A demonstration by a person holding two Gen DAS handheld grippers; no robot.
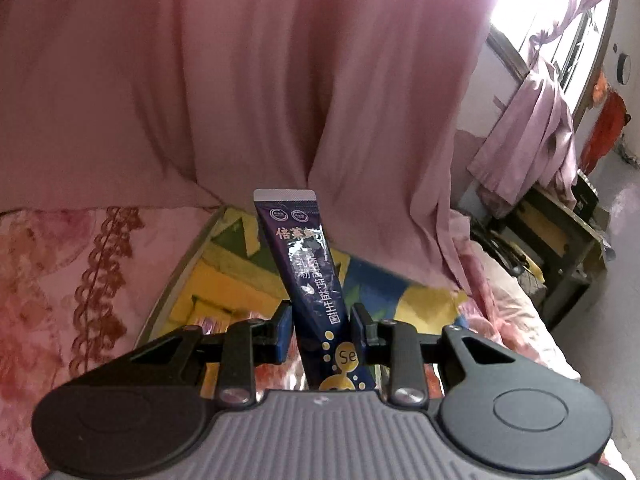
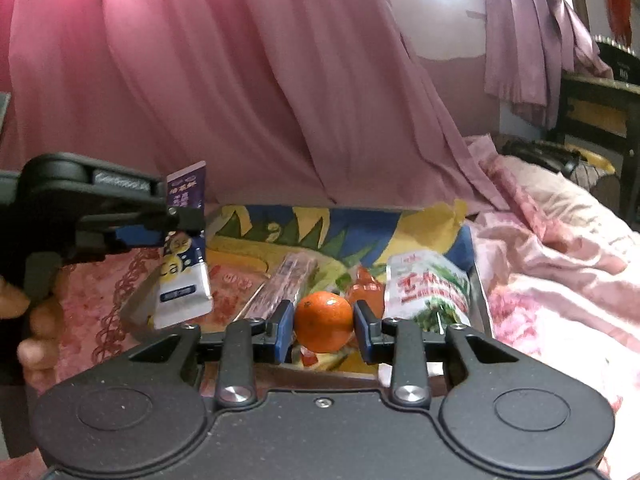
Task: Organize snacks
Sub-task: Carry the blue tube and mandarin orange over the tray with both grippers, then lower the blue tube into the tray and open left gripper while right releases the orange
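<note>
While left gripper (image 1: 321, 330) clamps purple sachet (image 1: 310, 280) above tray (image 2: 478, 280) left edge, right gripper (image 2: 323, 330) pinches orange (image 2: 324, 322) at near edge; green packet (image 2: 428, 288), clear packet (image 2: 286, 284) unsorted.

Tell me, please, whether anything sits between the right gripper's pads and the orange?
Nothing visible does: the right gripper is already closed on the orange, with both pads against its sides. The packets on the tray lie behind and beside it.
</note>
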